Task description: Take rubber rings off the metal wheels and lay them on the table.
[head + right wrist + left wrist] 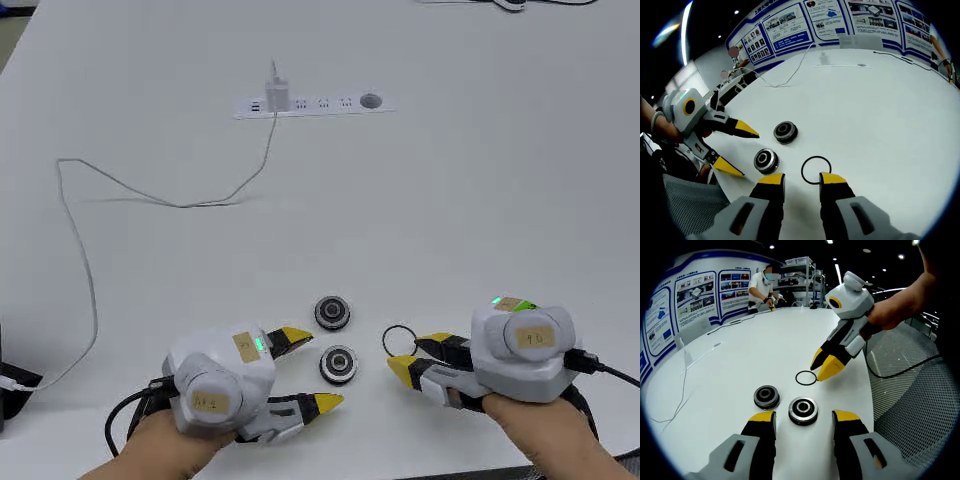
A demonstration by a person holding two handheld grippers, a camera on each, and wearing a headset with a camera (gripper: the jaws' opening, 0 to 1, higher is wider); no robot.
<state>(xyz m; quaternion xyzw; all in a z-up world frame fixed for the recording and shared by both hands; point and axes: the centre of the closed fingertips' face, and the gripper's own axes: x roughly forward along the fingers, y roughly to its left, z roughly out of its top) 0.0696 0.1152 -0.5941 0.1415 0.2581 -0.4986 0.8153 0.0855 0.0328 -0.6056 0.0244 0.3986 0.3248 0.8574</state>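
Two metal wheels lie on the white table (470, 200): a far one (332, 312) (766, 397) (785, 132) with a dark rim and a near one (338, 364) (803, 410) (766, 160) with a brighter metal edge. One loose black rubber ring (398, 340) (806, 378) (816, 170) lies flat to their right. My left gripper (312, 369) (804, 417) (739, 150) is open, with the near wheel just ahead of its jaws. My right gripper (418, 354) (801, 179) (825, 367) is open with nothing held. Its tips sit at the ring's near edge.
A white power strip (310, 103) with a plugged charger (277, 95) lies at the far side. Its thin cable (90, 260) trails down the left to a dark object (10, 395). The table's front edge runs just behind my hands. A person (762, 287) stands beyond the table.
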